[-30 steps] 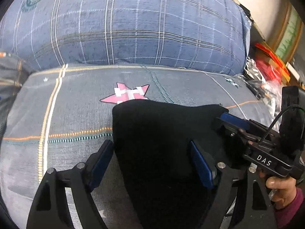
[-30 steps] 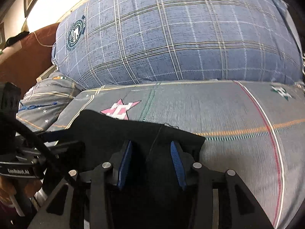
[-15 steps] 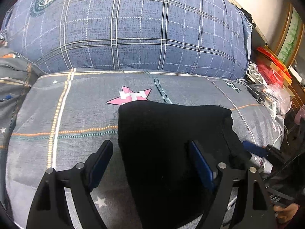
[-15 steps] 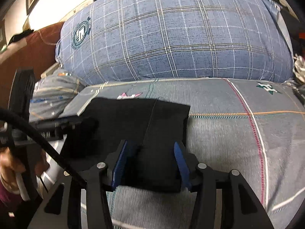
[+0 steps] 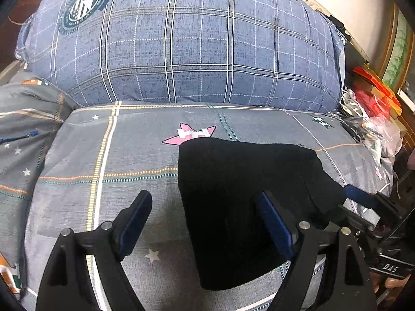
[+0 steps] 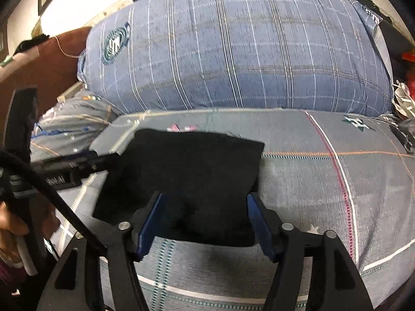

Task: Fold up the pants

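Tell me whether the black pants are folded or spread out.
Folded. The black pants lie as a compact rectangular bundle on the grey bedspread, straight edges and square corners visible in the right wrist view; no legs extend.

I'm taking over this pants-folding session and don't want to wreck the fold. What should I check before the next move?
1. Black pants lie as a compact folded bundle on the grey bedspread: ok.
2. Left gripper open, nothing pinched between its pads: ok.
3. Right gripper open, straddling the bundle's near edge: ok.
4. Bundle edges even: not ok, its right corner in the left wrist view sticks out toward the right gripper.
5. Layers underneath aligned: cannot tell, hidden by the top layer.
6. Space beyond the bundle before the blue plaid pillow: ok.
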The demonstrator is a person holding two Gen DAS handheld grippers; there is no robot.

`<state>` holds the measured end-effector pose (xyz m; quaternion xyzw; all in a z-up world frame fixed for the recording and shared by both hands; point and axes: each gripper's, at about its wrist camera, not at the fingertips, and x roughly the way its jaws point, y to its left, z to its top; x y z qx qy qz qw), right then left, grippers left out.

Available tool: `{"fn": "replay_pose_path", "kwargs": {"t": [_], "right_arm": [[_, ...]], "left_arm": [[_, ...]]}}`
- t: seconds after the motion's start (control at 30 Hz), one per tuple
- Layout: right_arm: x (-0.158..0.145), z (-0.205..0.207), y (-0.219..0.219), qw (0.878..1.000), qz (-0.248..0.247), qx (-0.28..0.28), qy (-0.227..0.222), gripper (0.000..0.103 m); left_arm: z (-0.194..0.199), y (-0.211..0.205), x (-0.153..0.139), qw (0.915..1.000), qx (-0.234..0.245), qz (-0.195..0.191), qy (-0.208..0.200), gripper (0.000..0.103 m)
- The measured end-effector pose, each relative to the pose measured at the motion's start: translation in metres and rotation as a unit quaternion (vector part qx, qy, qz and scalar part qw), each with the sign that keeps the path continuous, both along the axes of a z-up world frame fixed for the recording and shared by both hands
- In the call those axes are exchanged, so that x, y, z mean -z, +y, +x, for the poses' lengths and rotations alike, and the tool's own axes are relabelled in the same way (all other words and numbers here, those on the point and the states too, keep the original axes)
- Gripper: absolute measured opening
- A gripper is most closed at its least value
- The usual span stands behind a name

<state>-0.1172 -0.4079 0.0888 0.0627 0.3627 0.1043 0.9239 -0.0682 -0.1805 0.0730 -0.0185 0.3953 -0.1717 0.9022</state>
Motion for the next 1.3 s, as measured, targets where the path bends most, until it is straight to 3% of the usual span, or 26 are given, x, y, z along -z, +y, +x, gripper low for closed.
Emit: {"fn": "replay_pose_path", "kwargs": {"t": [0.57, 1.3], "right_arm": [[-0.011, -0.003, 0.011, 1.0, -0.006, -0.01, -0.029, 0.085], [0.006, 0.008, -0.004, 1.0, 0.005, 0.002, 0.001, 0.092]], "left_arm": [[-0.012, 0.001, -0.002, 0.9999, -0.012, 0.002, -0.011, 0.087], [-0.001, 0.002, 0.014, 0.9996, -0.02, -0.002, 0.02, 0.088]]}}
